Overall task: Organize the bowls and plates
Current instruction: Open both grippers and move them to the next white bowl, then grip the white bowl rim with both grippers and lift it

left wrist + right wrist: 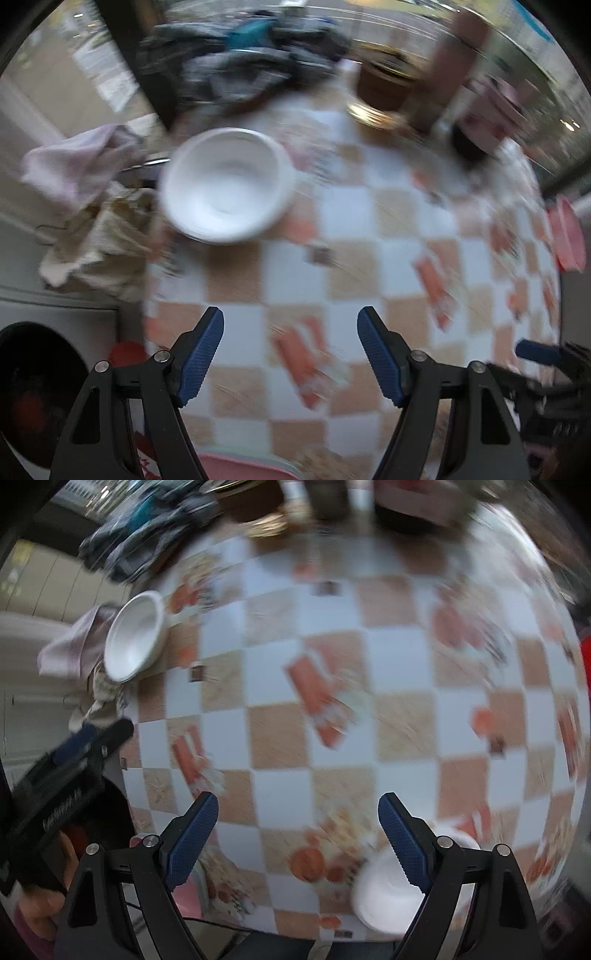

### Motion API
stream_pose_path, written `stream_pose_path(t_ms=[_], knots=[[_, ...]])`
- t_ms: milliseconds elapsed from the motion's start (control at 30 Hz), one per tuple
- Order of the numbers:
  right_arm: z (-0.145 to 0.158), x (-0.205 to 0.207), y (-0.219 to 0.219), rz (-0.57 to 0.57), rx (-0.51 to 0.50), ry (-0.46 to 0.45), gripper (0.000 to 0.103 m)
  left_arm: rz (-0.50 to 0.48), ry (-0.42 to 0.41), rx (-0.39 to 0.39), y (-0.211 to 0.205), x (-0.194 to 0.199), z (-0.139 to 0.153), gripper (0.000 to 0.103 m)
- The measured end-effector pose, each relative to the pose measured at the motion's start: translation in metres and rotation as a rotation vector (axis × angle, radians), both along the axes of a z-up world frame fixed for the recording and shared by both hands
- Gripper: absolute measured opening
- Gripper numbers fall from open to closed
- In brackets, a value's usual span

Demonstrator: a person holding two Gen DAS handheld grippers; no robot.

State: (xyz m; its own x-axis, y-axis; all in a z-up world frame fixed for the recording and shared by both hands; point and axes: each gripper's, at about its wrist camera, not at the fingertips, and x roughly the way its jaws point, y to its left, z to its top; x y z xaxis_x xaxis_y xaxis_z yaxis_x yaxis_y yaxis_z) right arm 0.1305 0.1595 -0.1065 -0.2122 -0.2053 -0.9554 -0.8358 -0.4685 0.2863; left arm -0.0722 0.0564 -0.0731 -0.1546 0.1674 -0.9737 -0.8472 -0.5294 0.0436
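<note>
Both tools, left tool and right tool, gape empty; crumpled cloths crowd the white bowl.

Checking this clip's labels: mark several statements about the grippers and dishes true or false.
1. The left gripper is open and holds nothing. True.
2. The white bowl at the far left of the table lies upside down. False: its opening faces up.
3. The right gripper is shut on a plate. False: its jaws are apart, empty.
4. The checkered tablecloth covers the table. True.
5. A white dish sits near the right gripper. True.
</note>
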Motion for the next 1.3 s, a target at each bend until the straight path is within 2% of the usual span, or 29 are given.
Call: stream_pose_path(t_ms=[100, 233, 433, 667, 800, 1000, 1100, 1133, 1233, 1300], knots=[[-0.003, -0.044, 0.005, 0.059, 0.011, 0.008, 0.089, 0.082, 0.031, 0.002, -0.002, -0.038, -0.002, 0.078], [-0.013, -0.082, 0.012, 0.079, 0.019, 0.019, 0.089, 0.169, 0.061, -0.006, -0.002, -0.082, -0.009, 0.078], [-0.033, -0.136, 0.032, 0.063, 0.025, 0.034, 0.089, 0.247, 0.099, -0.004, 0.007, -0.124, -0.024, 0.078], [-0.053, -0.183, 0.049, 0.011, 0.03, 0.07, 0.089, 0.262, 0.119, -0.005, 0.025, -0.149, -0.04, 0.078], [-0.062, -0.203, 0.055, 0.009, 0.043, 0.075, 0.089, 0.226, 0.135, -0.056, 0.033, -0.158, -0.058, 0.078], [-0.081, -0.224, 0.055, 0.023, 0.027, 0.06, 0.088, 0.212, 0.082, -0.099, 0.038, -0.167, -0.081, 0.078], [-0.091, -0.23, 0.051, 0.027, -0.002, 0.051, 0.065, 0.205, 0.053, -0.119, 0.04, -0.169, -0.09, 0.078], [-0.089, -0.234, 0.05, 0.028, 0.02, 0.059, 0.057, 0.213, 0.034, -0.119, 0.04, -0.17, -0.093, 0.078], [-0.092, -0.241, 0.047, 0.052, 0.0, 0.08, 0.036, 0.239, -0.037, -0.081, 0.038, -0.173, -0.096, 0.064], [-0.097, -0.246, 0.043, 0.044, -0.062, 0.109, 0.024, 0.23, -0.04, -0.078, 0.039, -0.171, -0.095, 0.057]])
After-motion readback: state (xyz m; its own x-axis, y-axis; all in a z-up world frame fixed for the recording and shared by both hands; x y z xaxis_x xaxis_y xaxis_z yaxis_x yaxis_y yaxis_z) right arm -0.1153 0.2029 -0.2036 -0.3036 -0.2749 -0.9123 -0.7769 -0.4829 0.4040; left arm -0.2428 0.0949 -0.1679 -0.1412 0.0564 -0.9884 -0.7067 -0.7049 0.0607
